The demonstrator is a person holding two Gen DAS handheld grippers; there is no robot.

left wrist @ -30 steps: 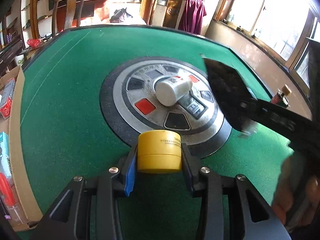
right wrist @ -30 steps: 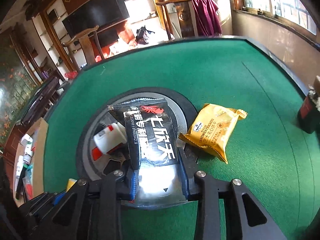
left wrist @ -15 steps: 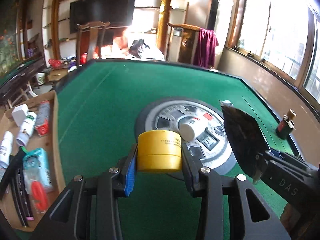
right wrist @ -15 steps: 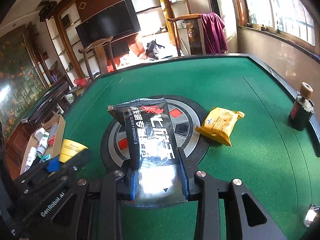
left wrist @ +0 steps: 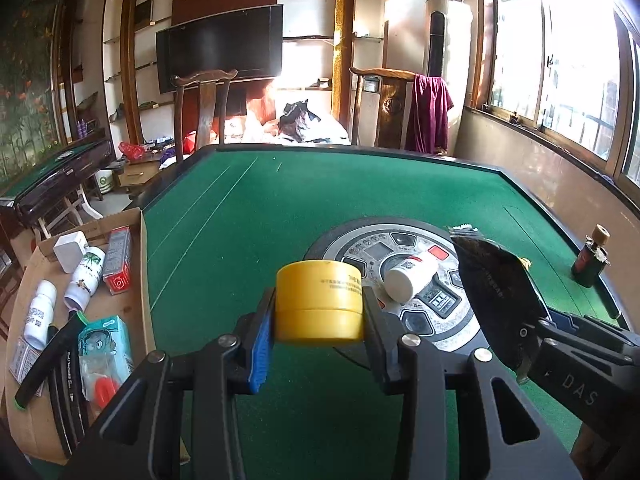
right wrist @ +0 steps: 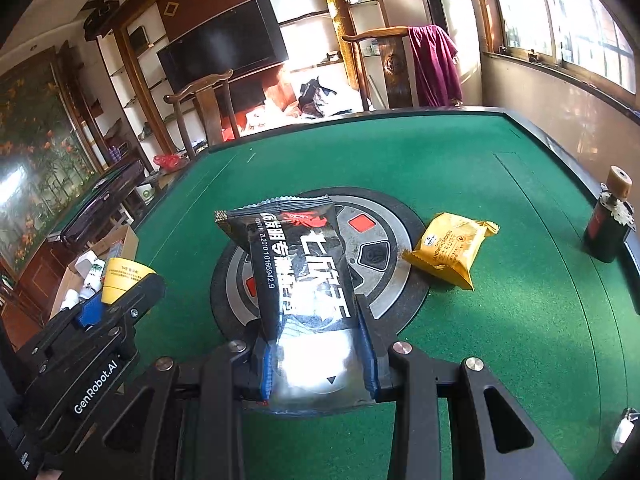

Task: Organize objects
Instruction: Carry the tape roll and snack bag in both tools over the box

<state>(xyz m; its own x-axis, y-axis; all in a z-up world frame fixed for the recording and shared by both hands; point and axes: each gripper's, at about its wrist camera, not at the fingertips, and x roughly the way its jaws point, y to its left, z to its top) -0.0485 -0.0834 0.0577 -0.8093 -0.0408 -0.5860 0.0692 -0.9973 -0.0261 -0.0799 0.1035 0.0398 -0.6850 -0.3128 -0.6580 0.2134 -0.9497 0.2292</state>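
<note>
Jar status: left gripper (left wrist: 319,312) has its jaws pinching a yellow round jar (left wrist: 319,305) across the sidewall, held upright above the green tabletop (left wrist: 248,216), just left of the round centre console (left wrist: 436,320). Looks rigid with a smooth plastic wall, probably light; the grip spans the lid seam, so a slip is possible if squeeze drops. A hold on the lower body would be safer.

Right gripper (right wrist: 316,356) has its jaws clamped on the clear bottom end of a black snack packet (right wrist: 298,264), held over the console. Soft crinkly film, light, contents likely crushable. End-seal grip is the right spot; the rest of the bag stands up from the jaws and will flop.

On the console: white bottle (left wrist: 410,276) lying on its side. Just right of the console on the tabletop: yellow cracker packet (right wrist: 450,254), flat, soft, best taken by an edge. Far right of the console, near the tabletop rim: dark bottle with cork stopper (right wrist: 608,220), upright, probably glass, so heavier and fragile.

Container: cardboard box (left wrist: 146,280), off the tabletop's edge well left of the console. Inside: white cube (left wrist: 70,251), white bottles (left wrist: 86,276), red-and-grey carton (left wrist: 118,266), teal cartoon pack (left wrist: 105,350), black marker (left wrist: 50,360). My read: jar and packet are headed there.
</note>
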